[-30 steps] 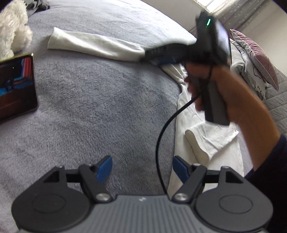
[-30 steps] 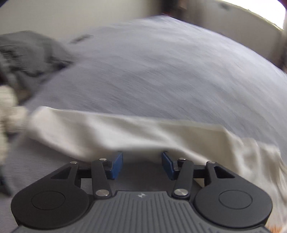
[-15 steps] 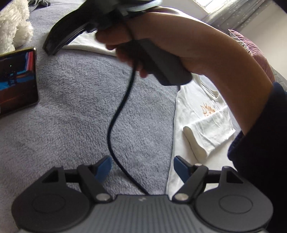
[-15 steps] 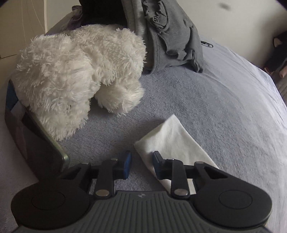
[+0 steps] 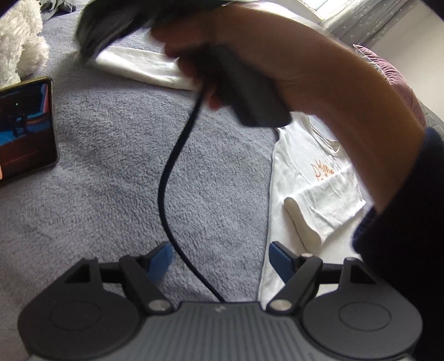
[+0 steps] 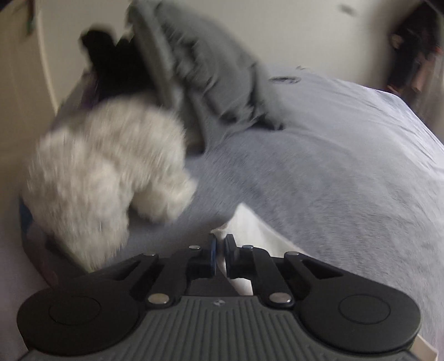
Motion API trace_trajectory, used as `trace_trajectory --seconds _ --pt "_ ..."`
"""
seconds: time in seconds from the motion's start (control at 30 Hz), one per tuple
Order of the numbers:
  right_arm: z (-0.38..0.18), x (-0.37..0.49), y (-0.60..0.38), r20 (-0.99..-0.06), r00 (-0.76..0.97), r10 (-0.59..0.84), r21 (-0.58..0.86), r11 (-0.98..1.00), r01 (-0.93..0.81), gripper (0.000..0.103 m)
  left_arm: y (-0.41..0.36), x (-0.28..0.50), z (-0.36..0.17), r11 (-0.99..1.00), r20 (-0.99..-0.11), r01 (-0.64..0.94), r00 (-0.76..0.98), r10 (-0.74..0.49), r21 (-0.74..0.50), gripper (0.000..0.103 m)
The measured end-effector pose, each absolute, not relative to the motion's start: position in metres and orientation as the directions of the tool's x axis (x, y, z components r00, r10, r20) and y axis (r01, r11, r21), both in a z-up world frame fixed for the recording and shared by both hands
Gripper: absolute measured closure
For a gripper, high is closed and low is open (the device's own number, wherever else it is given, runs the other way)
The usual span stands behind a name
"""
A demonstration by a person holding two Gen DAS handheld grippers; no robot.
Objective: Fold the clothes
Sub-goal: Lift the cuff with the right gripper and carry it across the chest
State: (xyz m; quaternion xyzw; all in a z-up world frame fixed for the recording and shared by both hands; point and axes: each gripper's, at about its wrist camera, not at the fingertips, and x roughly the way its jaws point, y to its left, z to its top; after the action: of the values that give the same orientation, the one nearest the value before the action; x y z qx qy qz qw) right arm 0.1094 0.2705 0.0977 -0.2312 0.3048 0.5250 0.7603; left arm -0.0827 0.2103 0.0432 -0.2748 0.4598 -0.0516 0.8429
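Note:
A white long-sleeved shirt (image 5: 305, 172) with orange lettering lies on the grey blanket, its body at the right and one sleeve (image 5: 138, 65) stretched out to the far left. My left gripper (image 5: 220, 257) hangs open over the blanket beside the shirt's hem, nothing between its blue pads. A hand (image 5: 277, 64) carries the right gripper (image 5: 111, 22) across the left wrist view, down at the sleeve's end. In the right wrist view my right gripper (image 6: 219, 248) is shut on the white sleeve cuff (image 6: 244, 222), cloth pinched between the pads.
A fluffy white plush toy (image 6: 105, 177) sits just left of the cuff, with a phone (image 5: 25, 127) lying in front of it. Grey clothes (image 6: 208, 75) are heaped behind the toy. A pink pillow (image 5: 394, 80) lies far right. A black cable (image 5: 172, 177) hangs across the blanket.
The right gripper swept left along the sleeve to its cuff and closed on it. The left gripper stayed where it was, still open.

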Motion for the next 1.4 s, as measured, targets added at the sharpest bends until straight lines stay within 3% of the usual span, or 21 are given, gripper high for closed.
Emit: trace_trajectory --seconds 0.17,0.3,0.37,0.5,0.73,0.87,1.07,1.2,1.4 --pt "0.157 0.129 0.200 -0.577 0.351 0.737 0.162 0.524 -0.836 0.095 0.211 -0.084 0.046 0.843 -0.742 -0.161 0.577 -0.341 -0.513 0.025" --pt "0.189 0.126 0.086 -0.413 0.499 0.762 0.435 0.646 -0.627 0.095 0.209 -0.084 0.048 0.846 -0.737 -0.146 0.581 -0.346 -0.512 0.025" --pt "0.201 0.115 0.021 -0.339 0.596 0.728 0.554 0.666 -0.499 0.095 0.209 -0.085 0.049 0.844 -0.734 -0.139 0.579 -0.355 -0.518 0.024" --pt "0.188 0.050 -0.094 -0.272 0.767 0.581 0.649 0.700 -0.300 0.095 0.201 -0.085 0.053 0.841 -0.717 -0.100 0.582 -0.383 -0.531 0.021" --pt "0.088 -0.026 -0.195 -0.474 0.799 0.369 0.673 0.738 0.058 0.095 0.177 -0.084 0.062 0.856 -0.698 -0.008 0.582 -0.417 -0.518 0.020" --pt "0.049 -0.032 -0.216 -0.531 0.776 0.340 0.661 0.740 0.128 0.095 0.169 -0.082 0.062 0.801 -0.661 0.071 0.523 -0.537 -0.595 0.020" --pt "0.047 -0.022 -0.236 -0.484 0.797 0.361 0.690 0.717 0.093 0.095 0.163 -0.079 0.067 0.716 -0.567 0.209 0.481 -0.669 -0.666 0.019" --pt "0.074 -0.025 -0.244 -0.409 0.836 0.366 0.680 0.733 0.011 0.095 0.181 -0.077 0.076 0.614 -0.453 0.217 0.502 -0.737 -0.759 0.019" --pt "0.084 -0.031 -0.261 -0.370 0.889 0.272 0.631 0.775 0.026 0.095 0.176 -0.081 0.097 0.575 -0.372 0.341 0.503 -0.780 -0.744 0.019"
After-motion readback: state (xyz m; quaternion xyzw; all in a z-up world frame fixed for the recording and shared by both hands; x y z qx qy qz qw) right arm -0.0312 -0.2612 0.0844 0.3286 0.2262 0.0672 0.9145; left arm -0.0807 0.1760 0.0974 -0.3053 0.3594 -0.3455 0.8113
